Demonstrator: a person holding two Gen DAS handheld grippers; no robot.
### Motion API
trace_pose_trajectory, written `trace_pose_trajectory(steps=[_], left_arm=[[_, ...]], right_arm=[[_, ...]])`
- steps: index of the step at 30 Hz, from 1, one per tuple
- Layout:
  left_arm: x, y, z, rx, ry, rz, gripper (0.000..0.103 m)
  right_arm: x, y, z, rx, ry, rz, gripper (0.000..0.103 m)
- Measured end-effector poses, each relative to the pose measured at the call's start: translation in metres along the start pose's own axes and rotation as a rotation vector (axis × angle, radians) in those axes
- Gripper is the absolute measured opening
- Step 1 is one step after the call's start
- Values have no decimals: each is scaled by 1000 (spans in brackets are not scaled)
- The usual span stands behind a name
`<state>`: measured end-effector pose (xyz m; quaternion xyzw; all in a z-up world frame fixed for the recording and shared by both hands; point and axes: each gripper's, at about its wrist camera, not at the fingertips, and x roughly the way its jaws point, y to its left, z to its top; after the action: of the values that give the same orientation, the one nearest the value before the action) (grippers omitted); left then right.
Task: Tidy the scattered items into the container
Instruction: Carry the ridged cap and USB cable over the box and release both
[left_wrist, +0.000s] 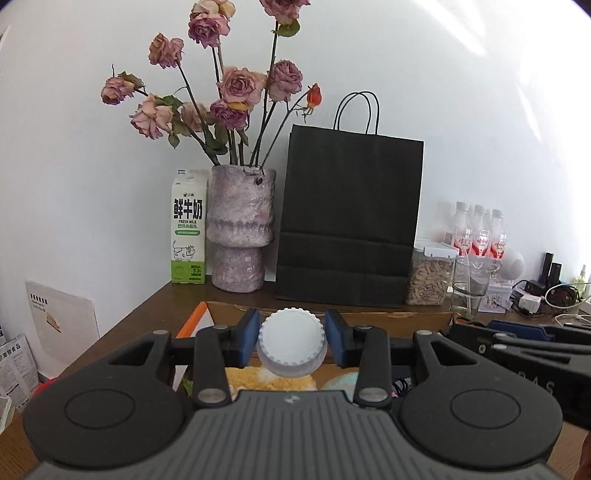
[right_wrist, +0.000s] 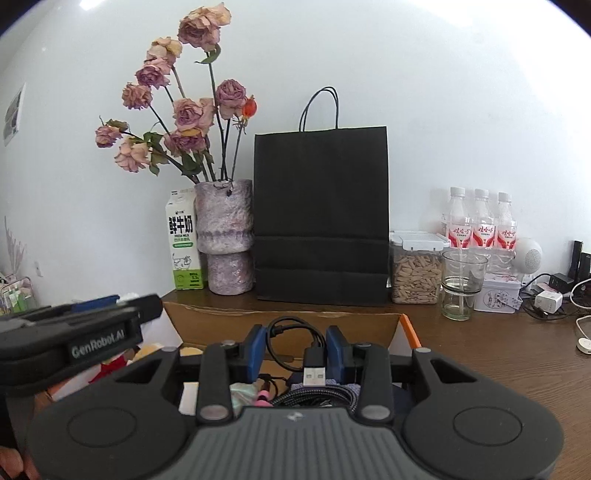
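Left hand-held gripper (left_wrist: 291, 341) pinches a ribbed white bottle cap (left_wrist: 291, 345); the right hand-held gripper (right_wrist: 295, 352) clamps a coiled USB cable (right_wrist: 295, 343). Both hang over the cardboard box (right_wrist: 221, 321), where the round cap may slip or the cable's loops snag the rim.

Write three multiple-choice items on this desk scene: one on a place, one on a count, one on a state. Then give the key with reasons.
1. What stands directly to the left of the tall black paper bag at the wall?
A. a clear glass cup
B. a mottled pink-grey ceramic vase of dried roses
C. a white plug adapter

2. How many clear plastic bottles with red-and-white labels stand in the row at the right?
A. two
B. three
C. five

3. What is the left gripper doing?
A. gripping a white ribbed round cap
B. standing open with nothing in it
C. gripping a milk carton

Key: 1 B, the vase sits between the milk carton and the bag; 2 B, three capped necks show side by side; 3 A, both blue pads press the cap's sides.
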<state>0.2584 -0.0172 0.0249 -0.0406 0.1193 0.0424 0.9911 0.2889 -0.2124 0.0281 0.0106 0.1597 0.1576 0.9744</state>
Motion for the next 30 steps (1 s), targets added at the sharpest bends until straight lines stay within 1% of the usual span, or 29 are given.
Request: trace_pose_trajectory(steps=[2, 6, 14, 17, 25, 26, 27, 28, 29, 30], left_arm=[[-1, 3, -1, -8, -6, 19, 40], [-3, 6, -2, -15, -16, 32, 40], [5, 3, -9, 14, 21, 48, 40], [6, 4, -9, 11, 25, 45, 40], [4, 1, -9, 27, 8, 43, 40], [3, 0, -10, 31, -1, 53, 47], [1, -1, -10, 36, -14, 66, 57], [-2, -2, -9, 42, -30, 82, 90], [-5, -3, -9, 45, -58, 115, 103], [-9, -3, -9, 47, -101, 169, 103]], right_arm=[[2, -1, -2, 1, -2, -5, 35], [5, -1, -7, 2, 1, -16, 35], [11, -5, -10, 19, 31, -40, 35], [14, -7, -12, 27, 44, -46, 35], [12, -4, -12, 18, 38, -38, 35], [11, -4, -12, 19, 40, -39, 37], [11, -5, -11, 19, 45, -43, 42], [10, -4, -11, 17, 54, -45, 53], [8, -4, -11, 17, 59, -49, 81], [6, -5, -12, 20, 50, -69, 101]])
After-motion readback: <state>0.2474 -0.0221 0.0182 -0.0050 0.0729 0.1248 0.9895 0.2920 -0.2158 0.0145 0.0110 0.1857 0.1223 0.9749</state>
